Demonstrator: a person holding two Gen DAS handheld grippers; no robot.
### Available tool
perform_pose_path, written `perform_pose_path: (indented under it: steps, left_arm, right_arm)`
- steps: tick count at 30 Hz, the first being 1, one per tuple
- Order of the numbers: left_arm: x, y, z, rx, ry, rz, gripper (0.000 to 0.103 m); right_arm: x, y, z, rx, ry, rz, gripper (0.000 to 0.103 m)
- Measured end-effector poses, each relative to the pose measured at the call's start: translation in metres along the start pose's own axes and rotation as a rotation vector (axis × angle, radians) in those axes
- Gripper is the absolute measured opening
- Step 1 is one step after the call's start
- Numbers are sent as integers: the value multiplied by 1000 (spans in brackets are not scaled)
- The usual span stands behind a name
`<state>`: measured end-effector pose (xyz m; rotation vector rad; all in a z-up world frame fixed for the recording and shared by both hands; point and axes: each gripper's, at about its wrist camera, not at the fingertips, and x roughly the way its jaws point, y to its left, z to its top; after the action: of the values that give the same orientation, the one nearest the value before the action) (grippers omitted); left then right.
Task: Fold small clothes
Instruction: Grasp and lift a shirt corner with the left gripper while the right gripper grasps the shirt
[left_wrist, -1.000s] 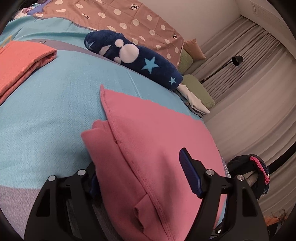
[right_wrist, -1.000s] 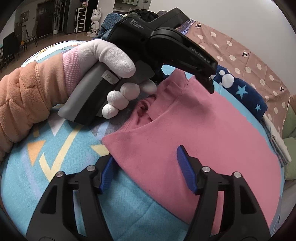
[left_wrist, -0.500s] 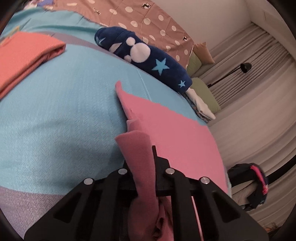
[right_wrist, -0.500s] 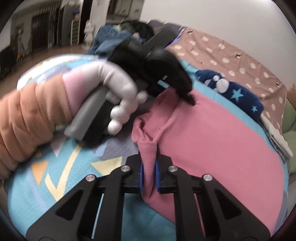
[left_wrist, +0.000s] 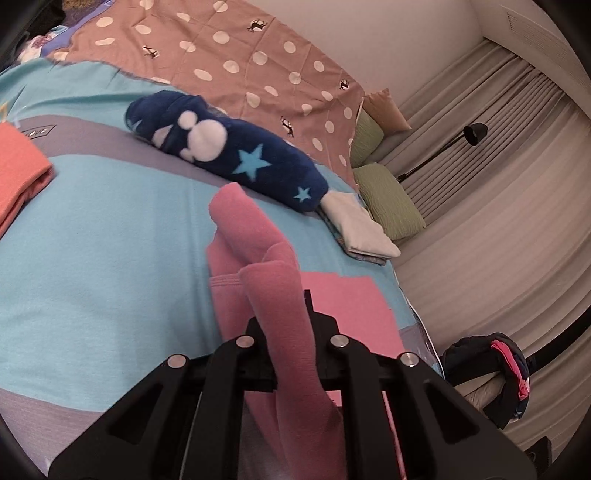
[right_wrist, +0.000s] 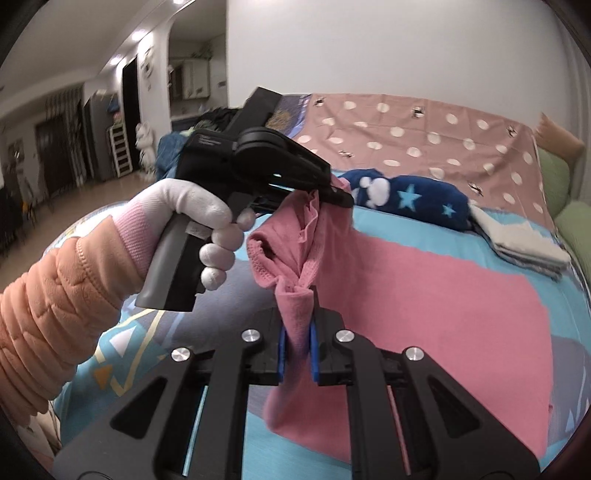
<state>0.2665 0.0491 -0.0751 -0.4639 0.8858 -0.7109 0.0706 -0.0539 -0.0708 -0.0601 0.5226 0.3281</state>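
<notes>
the right gripper (right_wrist: 297, 345) and left gripper (left_wrist: 291, 354) each pinch one near corner of the pink garment (right_wrist: 424, 295), lifted off the blue bedspread (left_wrist: 103, 258). first fold underway; next likely means carrying both corners across evenly toward the navy star blanket (left_wrist: 236, 155).

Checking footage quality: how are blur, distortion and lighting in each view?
Left wrist view: strong fisheye bending of the curtains, black vignette corners, pink garment fairly sharp. Right wrist view: same warping, bright ceiling-light glare top left, navy star plush slightly soft.
</notes>
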Motion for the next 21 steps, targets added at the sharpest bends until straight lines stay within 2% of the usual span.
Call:
perform_pose_path:
  steps: [6, 13, 21]
  left_arm:
    - [29, -51, 0, 70, 26, 21, 9]
    - [84, -113, -7, 154, 84, 41, 9]
    - [155, -171, -31, 233, 174, 57, 9]
  right_arm:
    - [-25, -44, -14, 87, -28, -14, 10]
    - [-52, -99, -37, 198, -54, -42, 10]
    - [-82, -161, -67, 324, -52, -78, 10]
